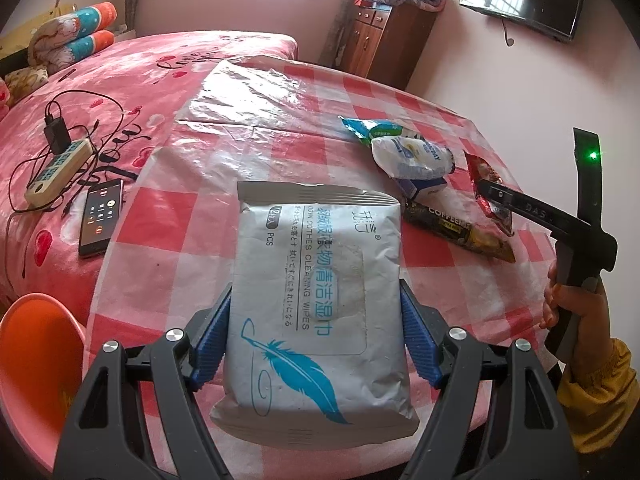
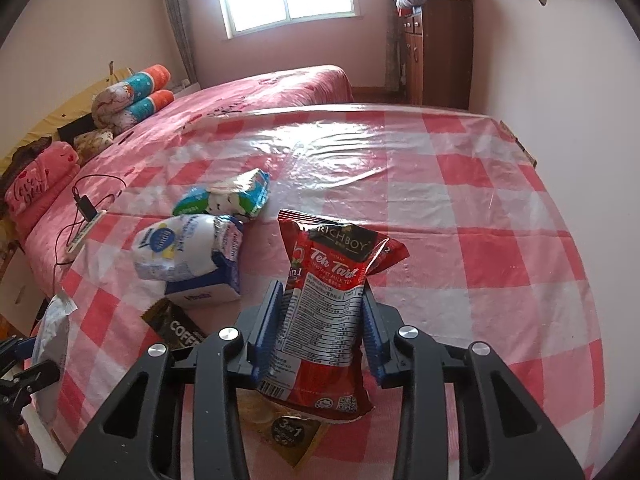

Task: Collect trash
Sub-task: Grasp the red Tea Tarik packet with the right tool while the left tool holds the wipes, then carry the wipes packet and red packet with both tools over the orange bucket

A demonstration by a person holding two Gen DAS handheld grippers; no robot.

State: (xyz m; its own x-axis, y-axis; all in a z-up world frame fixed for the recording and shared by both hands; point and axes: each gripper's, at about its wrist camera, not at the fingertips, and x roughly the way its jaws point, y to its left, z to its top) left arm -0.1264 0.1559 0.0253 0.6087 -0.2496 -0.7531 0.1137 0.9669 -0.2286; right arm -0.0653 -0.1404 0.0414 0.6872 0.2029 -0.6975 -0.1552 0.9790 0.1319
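My left gripper is shut on a white wet-wipes pack with a blue feather print, held above the checkered table. My right gripper is shut on a red milk-tea sachet and holds it upright over the table; the sachet and the right gripper also show in the left wrist view. On the table lie a black coffee sachet, a white and blue bag on a small white box, and a green and white wrapper.
An orange plastic stool stands at the table's near left. A bed with a power strip, cables and a phone runs along the table's left. A wooden cabinet stands at the back.
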